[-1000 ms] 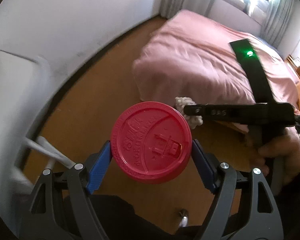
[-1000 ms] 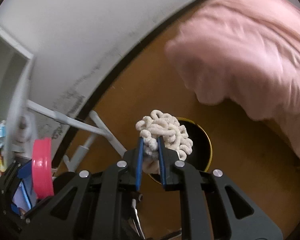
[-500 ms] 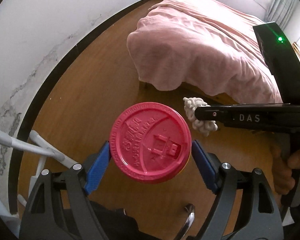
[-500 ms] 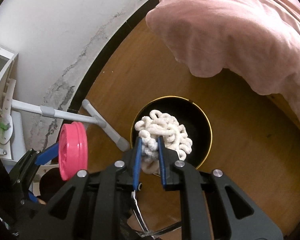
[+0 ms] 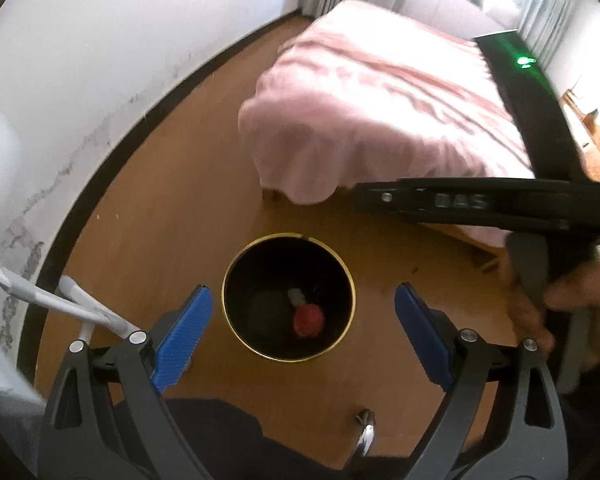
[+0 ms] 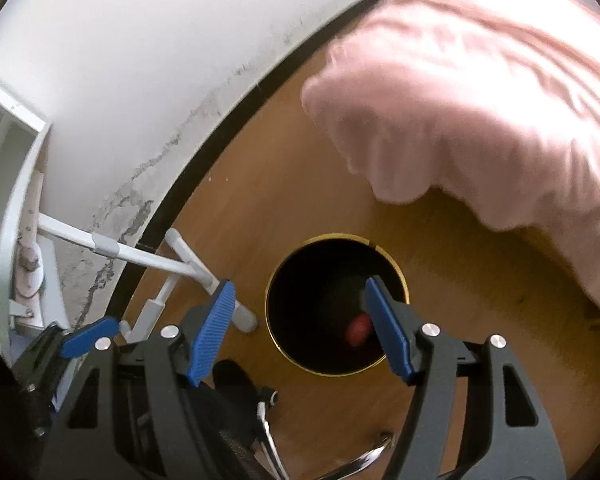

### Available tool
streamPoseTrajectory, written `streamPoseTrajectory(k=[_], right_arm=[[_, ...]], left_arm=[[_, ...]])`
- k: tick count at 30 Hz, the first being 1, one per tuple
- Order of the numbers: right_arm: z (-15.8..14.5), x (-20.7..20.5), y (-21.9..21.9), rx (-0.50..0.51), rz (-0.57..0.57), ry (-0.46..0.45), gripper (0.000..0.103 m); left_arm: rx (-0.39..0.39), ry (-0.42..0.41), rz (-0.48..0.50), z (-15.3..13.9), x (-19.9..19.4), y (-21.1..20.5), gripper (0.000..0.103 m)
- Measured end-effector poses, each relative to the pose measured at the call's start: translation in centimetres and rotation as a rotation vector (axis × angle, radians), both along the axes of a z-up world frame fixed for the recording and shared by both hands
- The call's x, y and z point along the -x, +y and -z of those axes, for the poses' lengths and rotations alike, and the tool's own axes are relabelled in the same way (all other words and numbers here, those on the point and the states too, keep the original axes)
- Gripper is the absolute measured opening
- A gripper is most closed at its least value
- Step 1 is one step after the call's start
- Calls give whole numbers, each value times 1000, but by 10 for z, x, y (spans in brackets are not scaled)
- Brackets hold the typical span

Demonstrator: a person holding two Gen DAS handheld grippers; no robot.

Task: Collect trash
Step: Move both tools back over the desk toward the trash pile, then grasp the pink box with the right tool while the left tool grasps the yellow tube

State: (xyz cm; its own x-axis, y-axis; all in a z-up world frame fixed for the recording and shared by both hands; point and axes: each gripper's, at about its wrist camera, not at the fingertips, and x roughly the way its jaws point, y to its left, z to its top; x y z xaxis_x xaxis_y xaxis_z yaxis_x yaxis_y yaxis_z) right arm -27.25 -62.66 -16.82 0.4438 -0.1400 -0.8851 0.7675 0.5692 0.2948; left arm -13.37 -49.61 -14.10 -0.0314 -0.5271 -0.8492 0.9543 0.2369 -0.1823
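Looking down through the left wrist camera, I held my left gripper [image 5: 302,328] above a round black bin [image 5: 236,280] with a gold rim, its blue pads [image 5: 184,334] spread wide and gripping nothing. The bin stood on the brown wooden floor [image 5: 172,216], near the corner of a bed draped in a pink cover [image 5: 380,120]. At the bottom of the bin lay a red lid [image 5: 308,320], with a small pale item [image 5: 297,296] just beside it; that item was too small and dim for me to identify. A dark rounded shape also sat inside, left of the lid, and I could not tell what it was. My right gripper [image 6: 300,328] likewise hung over the bin [image 6: 296,280], jaws released and empty, with the red lid [image 6: 358,330] showing as a blurred spot between the pads [image 6: 214,332]. In the left wrist view the right gripper [image 5: 460,204] appeared side-on as a black bar with my hand [image 5: 560,300] on its handle. White tubular legs [image 6: 180,268] of a stand rested on the floor [image 6: 260,200] beside the bin, close to the black skirting and the cracked white wall [image 6: 140,80]. Both views were somewhat blurred toward the bed [image 6: 480,100].
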Motion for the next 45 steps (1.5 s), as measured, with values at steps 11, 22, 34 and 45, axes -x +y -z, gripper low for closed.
streamPoseTrajectory(k=[11, 22, 34, 45], right_arm=[[-128, -97, 140, 156, -366, -228, 77], [-174, -223, 360, 141, -903, -341, 77], [-188, -306, 497, 129, -1210, -326, 75], [-149, -378, 521, 198, -1117, -164, 60]], left_arm=[[146, -162, -383, -129, -75, 198, 93], [30, -199, -1024, -128, -173, 463, 93], [40, -135, -1124, -110, -185, 540, 93], [35, -119, -1120, -103, -203, 550, 93]])
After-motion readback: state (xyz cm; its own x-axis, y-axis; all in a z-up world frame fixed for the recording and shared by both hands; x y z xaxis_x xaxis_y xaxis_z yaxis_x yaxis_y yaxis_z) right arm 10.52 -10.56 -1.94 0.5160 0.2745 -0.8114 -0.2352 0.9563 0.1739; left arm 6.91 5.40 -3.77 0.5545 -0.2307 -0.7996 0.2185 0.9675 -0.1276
